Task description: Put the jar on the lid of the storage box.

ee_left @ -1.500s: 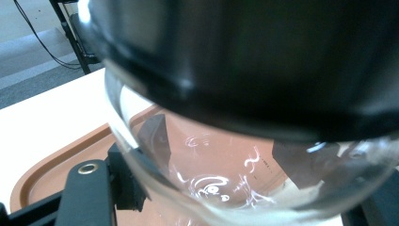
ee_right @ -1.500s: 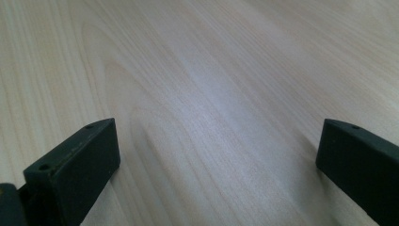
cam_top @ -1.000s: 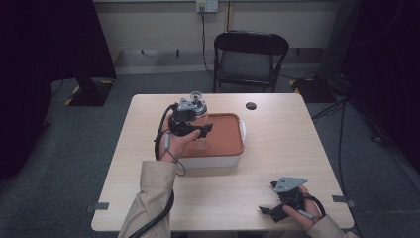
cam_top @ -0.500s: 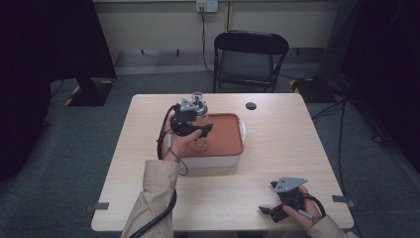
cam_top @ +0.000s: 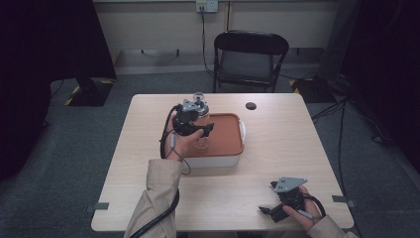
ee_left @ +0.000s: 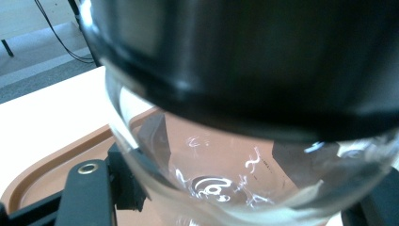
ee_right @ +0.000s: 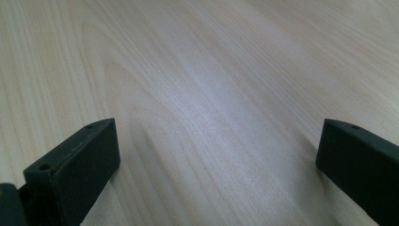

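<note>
A clear glass vessel with a black band sits between the jaws of my left gripper, very close to the camera. In the high view the left gripper is shut on that glass vessel over the brown tray, which rests on a white base. Whether the glass touches the tray I cannot tell. My right gripper lies low at the table's front right, open. Between its fingers there is bare wood, with the right gripper just above the tabletop.
A rounded clear glass piece shows just behind the left gripper at the tray's far edge. A small black disc lies on the wooden table right of it. A dark folding chair stands beyond the far edge.
My left gripper has shifted slightly to the right over the tray with the glass in it. The right gripper has stayed where it was.
</note>
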A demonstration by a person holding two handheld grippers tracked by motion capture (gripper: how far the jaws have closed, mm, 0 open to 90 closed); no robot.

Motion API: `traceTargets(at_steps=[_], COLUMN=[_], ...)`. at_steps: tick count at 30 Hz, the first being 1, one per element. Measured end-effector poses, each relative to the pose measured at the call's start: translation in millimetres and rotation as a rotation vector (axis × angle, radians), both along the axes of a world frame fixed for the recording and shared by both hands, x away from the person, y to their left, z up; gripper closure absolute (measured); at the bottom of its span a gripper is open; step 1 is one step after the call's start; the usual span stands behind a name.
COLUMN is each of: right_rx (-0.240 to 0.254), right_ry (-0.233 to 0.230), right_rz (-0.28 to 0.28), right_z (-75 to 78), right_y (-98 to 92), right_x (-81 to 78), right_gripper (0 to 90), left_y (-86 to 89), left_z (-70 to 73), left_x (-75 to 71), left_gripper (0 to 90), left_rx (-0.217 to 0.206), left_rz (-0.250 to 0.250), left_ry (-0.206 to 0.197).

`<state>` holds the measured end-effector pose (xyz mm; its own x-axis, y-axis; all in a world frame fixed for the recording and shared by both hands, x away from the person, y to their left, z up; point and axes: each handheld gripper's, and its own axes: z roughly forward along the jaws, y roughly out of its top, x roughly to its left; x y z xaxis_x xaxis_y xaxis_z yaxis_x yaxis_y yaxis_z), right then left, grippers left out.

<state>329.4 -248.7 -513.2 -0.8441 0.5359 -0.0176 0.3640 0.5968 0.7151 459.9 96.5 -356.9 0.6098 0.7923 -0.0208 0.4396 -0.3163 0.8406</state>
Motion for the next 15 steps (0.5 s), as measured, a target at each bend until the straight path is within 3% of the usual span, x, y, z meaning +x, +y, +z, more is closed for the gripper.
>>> traceTargets(at_steps=[15], right_rx=[0.0], right_ry=[0.0], right_rz=[-0.001], right_z=[0.0], right_y=[-0.1], right_x=[-0.2], right_gripper=[0.0], left_y=[-4.4], left_z=[-4.6], left_x=[3.1], left_gripper=[31.7], left_rx=[0.008], left_rz=[0.023], left_ry=[-0.008])
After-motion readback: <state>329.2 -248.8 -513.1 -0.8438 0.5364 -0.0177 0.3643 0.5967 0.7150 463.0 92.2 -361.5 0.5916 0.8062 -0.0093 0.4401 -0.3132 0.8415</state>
